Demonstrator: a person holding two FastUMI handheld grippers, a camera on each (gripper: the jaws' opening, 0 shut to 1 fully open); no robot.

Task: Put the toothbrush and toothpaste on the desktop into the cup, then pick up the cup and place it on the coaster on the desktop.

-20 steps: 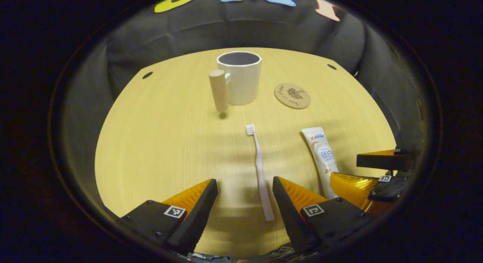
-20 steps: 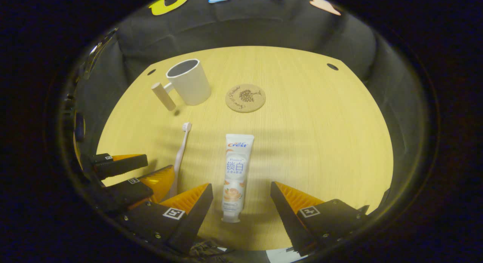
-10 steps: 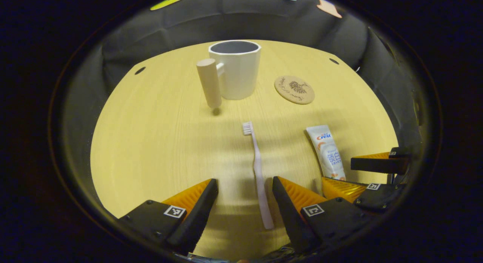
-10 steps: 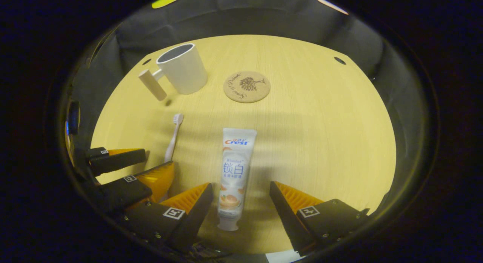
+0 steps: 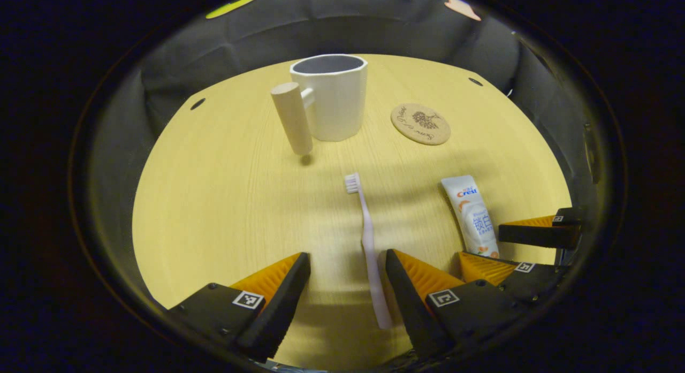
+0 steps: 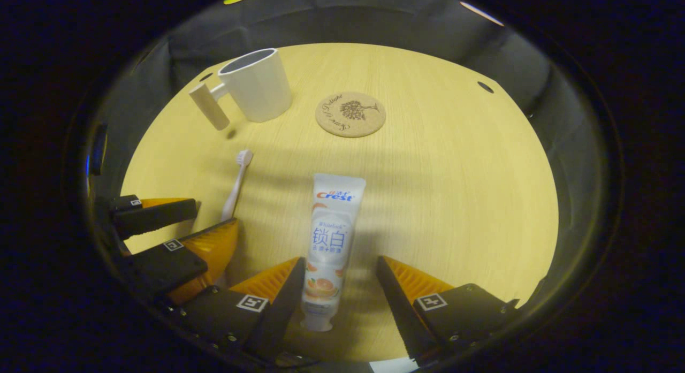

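A pale pink toothbrush (image 5: 368, 244) lies flat on the wooden desktop (image 5: 225, 202), bristles pointing away. My left gripper (image 5: 345, 260) is open and low over its handle, which lies close to the right finger. The white toothpaste tube (image 6: 330, 239) lies with its cap toward me between the open fingers of my right gripper (image 6: 338, 266), nearer the left one. A white cup (image 5: 332, 103) with a wooden peg handle stands upright at the back. The round cork coaster (image 5: 420, 124) lies to its right. In the right gripper view I also see the toothbrush (image 6: 235, 180), the cup (image 6: 256, 84) and the coaster (image 6: 350, 114).
The right gripper (image 5: 514, 244) sits at the lower right of the left gripper view, around the tube (image 5: 473, 215). The left gripper (image 6: 182, 231) sits at the lower left of the right gripper view. Black cloth walls ring the round desktop, which has small holes near its back edge.
Both grippers have moved forward and lower over the desk. The toothbrush handle and the toothpaste tube now reach deeper between the fingers. Nothing on the desk has shifted.
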